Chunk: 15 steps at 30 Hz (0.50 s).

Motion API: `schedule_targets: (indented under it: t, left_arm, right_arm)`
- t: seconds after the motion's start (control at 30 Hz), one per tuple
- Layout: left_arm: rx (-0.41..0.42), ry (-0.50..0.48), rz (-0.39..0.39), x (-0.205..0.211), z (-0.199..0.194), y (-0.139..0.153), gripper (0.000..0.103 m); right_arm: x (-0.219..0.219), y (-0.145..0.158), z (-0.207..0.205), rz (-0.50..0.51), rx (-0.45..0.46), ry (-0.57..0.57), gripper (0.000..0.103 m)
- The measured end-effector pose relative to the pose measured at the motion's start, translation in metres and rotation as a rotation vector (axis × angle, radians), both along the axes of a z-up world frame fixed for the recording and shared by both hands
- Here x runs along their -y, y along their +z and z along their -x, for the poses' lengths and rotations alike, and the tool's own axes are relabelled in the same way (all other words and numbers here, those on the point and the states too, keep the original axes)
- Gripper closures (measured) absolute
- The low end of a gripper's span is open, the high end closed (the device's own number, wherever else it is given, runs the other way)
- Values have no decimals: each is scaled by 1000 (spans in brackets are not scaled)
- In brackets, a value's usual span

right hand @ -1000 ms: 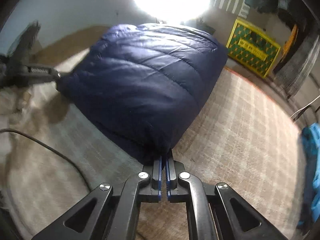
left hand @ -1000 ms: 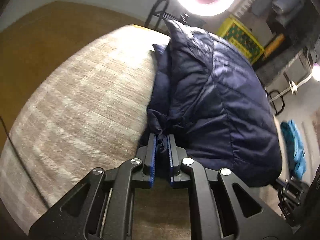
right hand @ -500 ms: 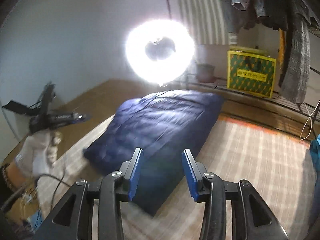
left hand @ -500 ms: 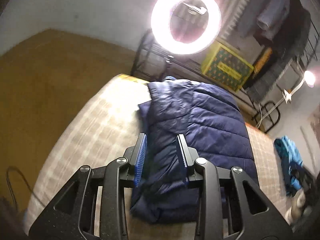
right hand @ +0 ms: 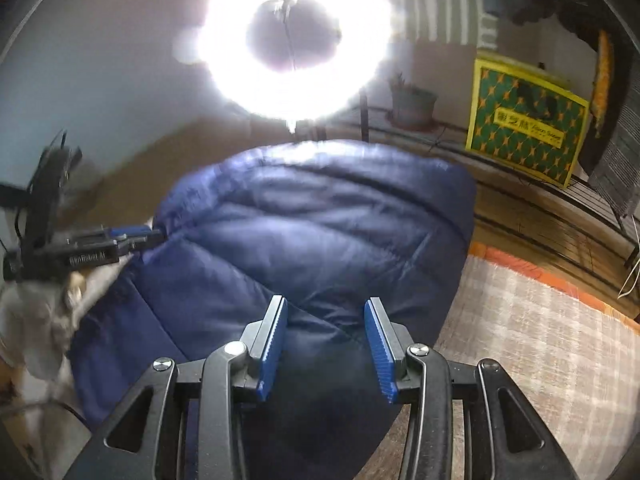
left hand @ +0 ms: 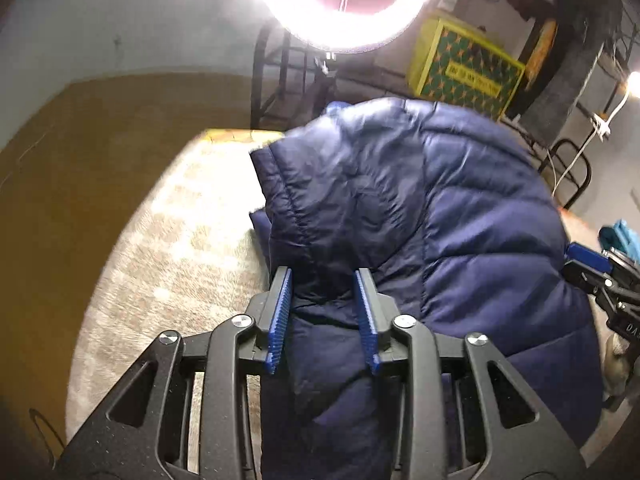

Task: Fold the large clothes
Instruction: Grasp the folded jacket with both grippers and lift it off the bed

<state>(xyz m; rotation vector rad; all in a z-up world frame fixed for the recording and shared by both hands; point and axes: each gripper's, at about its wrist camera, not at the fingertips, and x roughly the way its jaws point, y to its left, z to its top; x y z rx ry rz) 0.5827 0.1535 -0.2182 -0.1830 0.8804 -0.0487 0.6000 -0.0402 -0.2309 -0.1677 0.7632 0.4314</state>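
While the navy puffer jacket (left hand: pixel 460 216) lies folded on the beige checked rug (left hand: pixel 172 248), the left tool (left hand: pixel 325 316) hangs over its near edge, jaws opening, pads clear of the fabric. Over the jacket's other side, the right tool (right hand: pixel 326 342) stands partly open, gripping nothing.

A ring light (right hand: pixel 296 52) is blazing at top centre, w/ a potted plant (right hand: pixel 412 106) being lit just beside it. A yellow-green patterned box (right hand: pixel 524 124) is being kept on a rack at right; a beige checked rug (left hand: pixel 180 248) is lying spread over the floor.
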Motion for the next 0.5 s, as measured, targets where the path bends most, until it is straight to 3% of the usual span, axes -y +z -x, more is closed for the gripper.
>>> schedule_targets:
  t: [0.13,0.27,0.33,0.4,0.47,0.5]
  left_arm:
    - [-12,5,59,-15,-3,-11,48]
    - [-10,11,194,-47,0,-1,45]
    - [-5,17,315,-69,0,4,28]
    - [11,23,424,-87,-1,5,28]
    - [-12,5,533,-100,-8,-2,26]
    - [-30,-5,564,-101,-11,-5,25]
  right_arm:
    - [-2,-17,-1,43,-37,7,61]
    - [5,-4,1,27,-53,18,60]
    - [20,8,7,-51,-23,8,44]
    - [37,18,12,-146,19,0,16]
    - [53,23,15,-245,23,-10,0]
    - [60,23,13,-279,11,-18,0]
